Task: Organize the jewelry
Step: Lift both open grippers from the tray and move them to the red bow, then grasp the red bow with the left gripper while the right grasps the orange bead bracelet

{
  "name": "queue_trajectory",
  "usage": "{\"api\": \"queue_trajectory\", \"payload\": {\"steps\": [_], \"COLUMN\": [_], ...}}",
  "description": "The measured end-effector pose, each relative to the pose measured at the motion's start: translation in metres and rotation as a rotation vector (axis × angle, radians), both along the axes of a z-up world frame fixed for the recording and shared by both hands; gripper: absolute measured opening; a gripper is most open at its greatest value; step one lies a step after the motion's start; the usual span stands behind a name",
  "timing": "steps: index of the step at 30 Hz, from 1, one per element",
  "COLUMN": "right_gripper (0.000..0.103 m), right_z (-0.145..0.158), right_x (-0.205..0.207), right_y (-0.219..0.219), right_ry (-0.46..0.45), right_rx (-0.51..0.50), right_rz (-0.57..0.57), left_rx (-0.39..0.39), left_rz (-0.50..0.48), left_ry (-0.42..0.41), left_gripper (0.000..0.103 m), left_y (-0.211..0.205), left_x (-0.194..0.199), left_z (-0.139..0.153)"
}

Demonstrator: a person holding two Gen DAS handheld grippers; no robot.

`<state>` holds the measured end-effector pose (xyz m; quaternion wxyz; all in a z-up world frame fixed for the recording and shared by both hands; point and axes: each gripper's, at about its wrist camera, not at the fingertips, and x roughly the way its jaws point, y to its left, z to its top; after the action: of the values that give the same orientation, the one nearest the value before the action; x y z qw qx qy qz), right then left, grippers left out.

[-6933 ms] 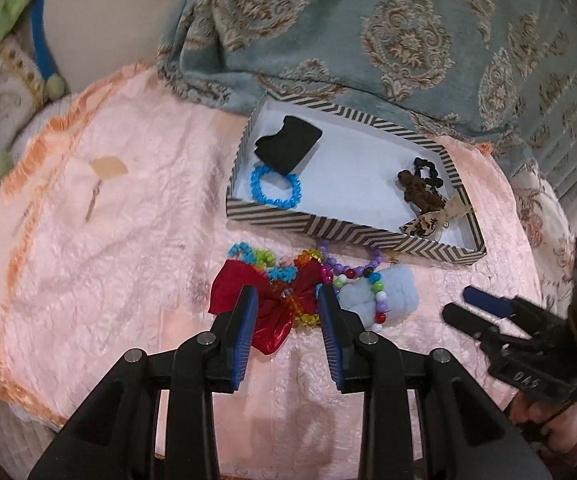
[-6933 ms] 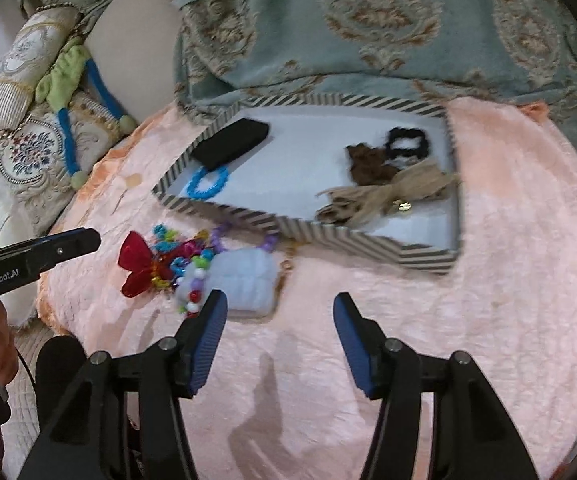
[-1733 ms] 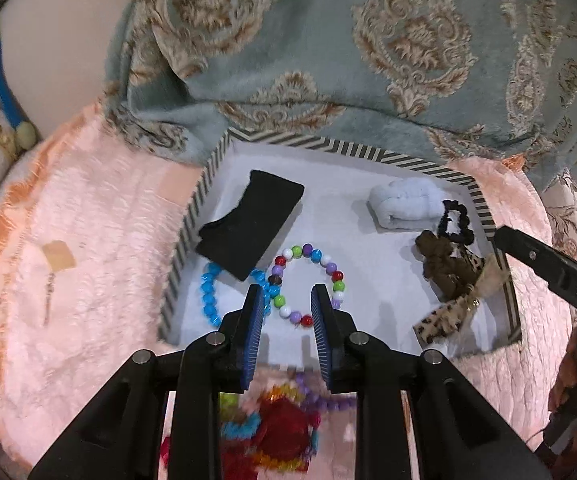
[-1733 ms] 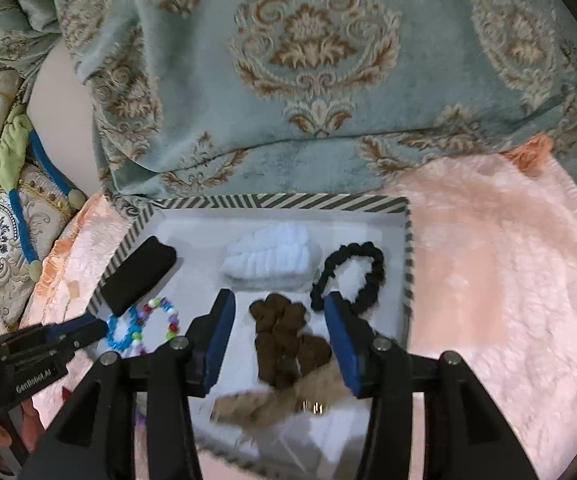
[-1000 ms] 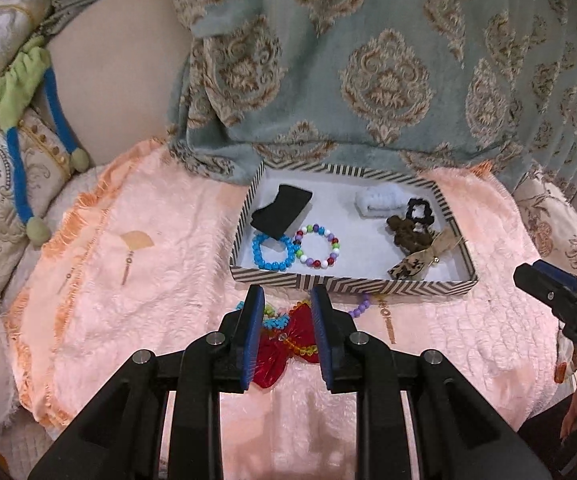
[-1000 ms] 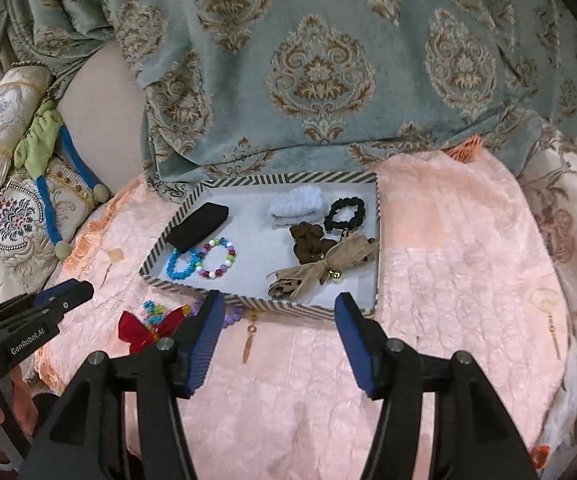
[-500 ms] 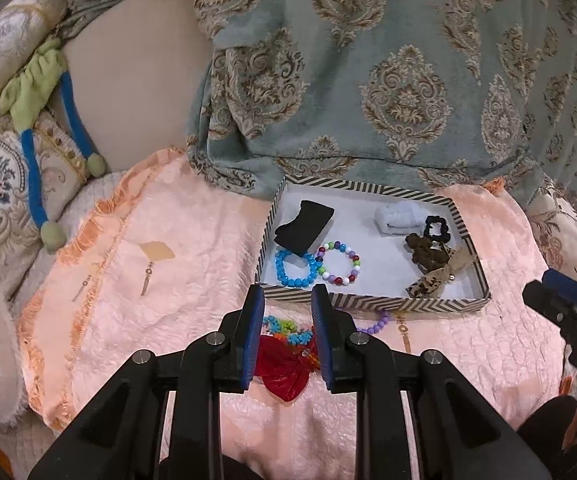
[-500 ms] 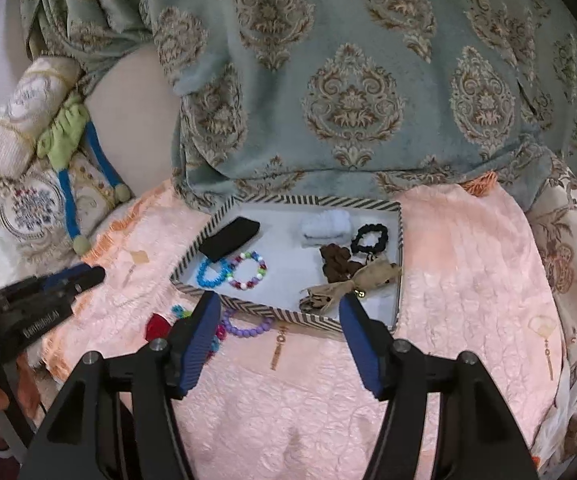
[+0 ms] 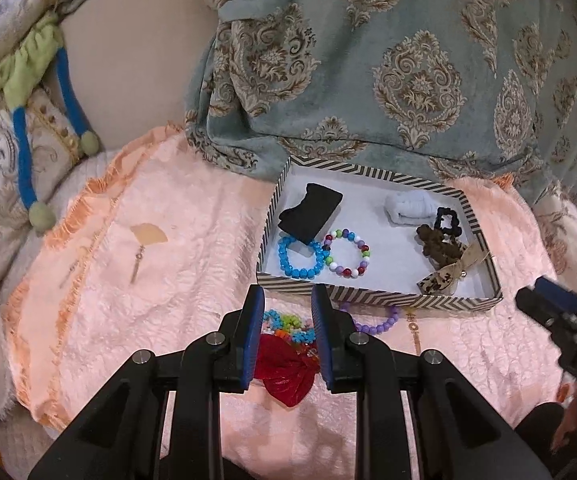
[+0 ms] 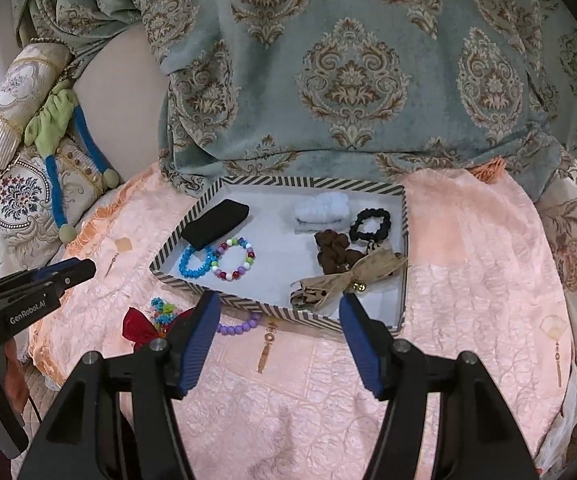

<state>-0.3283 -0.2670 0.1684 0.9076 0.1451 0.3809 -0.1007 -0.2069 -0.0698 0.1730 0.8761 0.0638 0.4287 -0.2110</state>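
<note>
Honestly, the tangle is the risk: the red bow (image 9: 288,364), neon beads (image 9: 288,322) and purple bracelet (image 9: 376,322) sit bunched on the pink cloth (image 9: 176,264) just in front of the striped tray (image 9: 372,296), so one grab could drag several. Left gripper (image 9: 287,320) is empty, jaws narrowly apart; right gripper (image 10: 280,334) is wide apart, empty. Versus 1.7 s ago, both have backed well away from the tray.

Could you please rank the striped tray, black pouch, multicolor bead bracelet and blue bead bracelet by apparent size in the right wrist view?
1. Striped tray
2. Black pouch
3. Multicolor bead bracelet and blue bead bracelet: too alike to separate.
</note>
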Motion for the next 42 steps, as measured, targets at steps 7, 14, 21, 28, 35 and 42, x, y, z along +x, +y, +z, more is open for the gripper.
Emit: {"api": "queue_trajectory", "payload": {"steps": [7,14,21,28,35,42], "right_gripper": [0.065,0.065,0.065,0.049,0.038,0.039], "right_z": [-0.015,-0.021,-0.028,-0.056,-0.099,-0.113], "right_x": [0.006,0.009,0.012,0.023,0.045,0.058], "right_y": [0.006,0.011,0.021,0.030,0.034,0.042], "right_ry": [0.025,0.027,0.030,0.066,0.132,0.142], "right_rx": [0.016,0.028,0.049,0.089,0.149,0.185], "right_rz": [0.037,0.054,0.104,0.169,0.184,0.217], "left_rx": [-0.088,-0.070,-0.087,-0.140,-0.166,-0.185], "left_rz": [0.018,0.015,-0.012,-0.018,0.015,-0.011], "left_ry": [0.096,0.112,0.150,0.252,0.343,0.371], "left_gripper": [0.008,0.009,0.013,0.018,0.019,0.033], "left_y": [0.021,0.026,0.025,0.030,0.040,0.034], "left_x": [0.010,0.005,0.000,0.008,0.024,0.031], "left_z": [-0.007,-0.017,-0.033,-0.064,-0.098,-0.119]}}
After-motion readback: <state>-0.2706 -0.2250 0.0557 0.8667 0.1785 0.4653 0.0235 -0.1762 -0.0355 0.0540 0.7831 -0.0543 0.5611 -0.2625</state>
